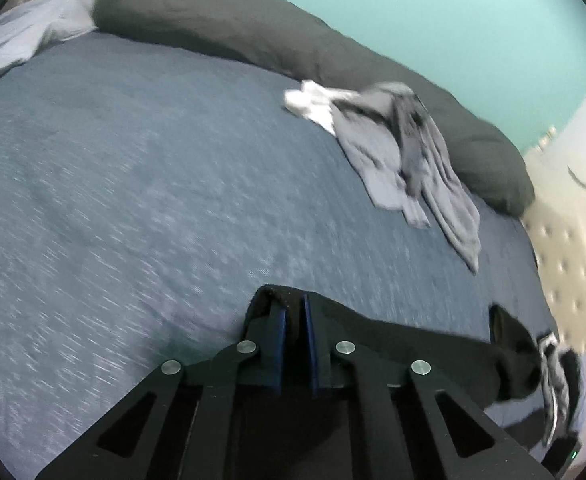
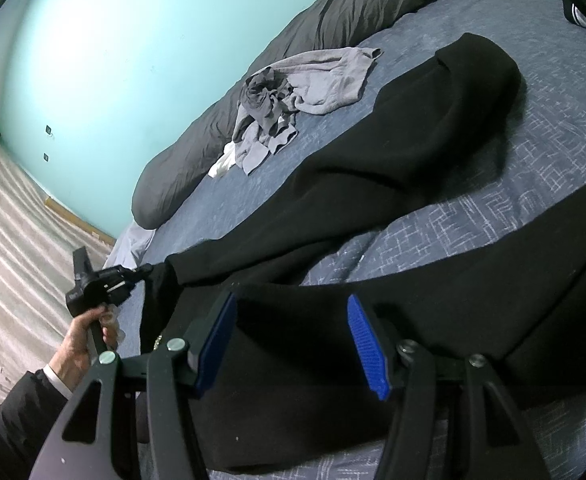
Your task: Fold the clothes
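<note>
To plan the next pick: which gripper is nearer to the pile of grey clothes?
Left, apparently. The left gripper pinches a black garment end, the grey pile ahead across bare bedspread. The right gripper sits behind the black garment.

A black garment (image 2: 393, 152) lies spread across the blue patterned bed (image 2: 533, 160), one long sleeve stretched out and lifted at its cuff. Farther back, a crumpled pile of grey clothes (image 2: 293, 92) with a white piece (image 2: 223, 166) sits beside the dark duvet roll.
</note>
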Action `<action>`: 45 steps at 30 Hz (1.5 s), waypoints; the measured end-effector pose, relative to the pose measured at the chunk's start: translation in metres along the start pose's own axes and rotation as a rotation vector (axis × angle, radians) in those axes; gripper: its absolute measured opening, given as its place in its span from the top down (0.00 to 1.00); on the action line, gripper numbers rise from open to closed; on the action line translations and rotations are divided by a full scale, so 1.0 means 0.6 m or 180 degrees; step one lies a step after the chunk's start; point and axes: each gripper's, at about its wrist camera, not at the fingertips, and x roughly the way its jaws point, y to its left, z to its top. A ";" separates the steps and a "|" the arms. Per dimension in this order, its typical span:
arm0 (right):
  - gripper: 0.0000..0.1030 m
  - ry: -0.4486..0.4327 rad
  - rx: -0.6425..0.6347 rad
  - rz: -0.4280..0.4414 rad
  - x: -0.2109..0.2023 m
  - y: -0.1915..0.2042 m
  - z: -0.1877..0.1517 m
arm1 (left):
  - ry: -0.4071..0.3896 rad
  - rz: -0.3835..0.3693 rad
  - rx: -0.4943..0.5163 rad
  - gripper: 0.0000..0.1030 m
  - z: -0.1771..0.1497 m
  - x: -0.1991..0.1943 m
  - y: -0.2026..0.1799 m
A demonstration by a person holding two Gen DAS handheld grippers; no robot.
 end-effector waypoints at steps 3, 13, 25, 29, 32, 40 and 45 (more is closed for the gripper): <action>0.43 -0.0004 0.0005 -0.0003 0.001 -0.002 0.000 | -0.0073 0.0102 -0.0088 0.92 0.024 -0.006 0.010; 0.43 -0.0005 -0.0005 -0.0037 0.003 -0.009 0.000 | -0.0008 0.0350 -0.0307 0.93 0.072 0.034 0.035; 0.43 -0.0008 0.0008 -0.0047 0.006 -0.010 0.002 | 0.0000 0.0336 -0.0491 0.64 0.032 -0.002 0.081; 0.43 -0.0041 0.0013 -0.0025 0.001 -0.006 0.004 | 0.0105 0.0283 -0.0348 0.64 -0.002 -0.031 0.092; 0.43 -0.0070 0.0006 0.0001 -0.004 -0.001 0.005 | 0.0269 0.0247 -0.0269 0.63 -0.037 -0.035 0.108; 0.43 -0.0082 -0.0007 0.0027 -0.006 0.005 0.005 | 0.0684 -0.0009 -0.0347 0.57 -0.141 -0.030 0.147; 0.43 -0.0086 -0.0006 0.0032 -0.006 0.006 0.007 | 0.0693 -0.0103 -0.0446 0.57 -0.191 -0.065 0.162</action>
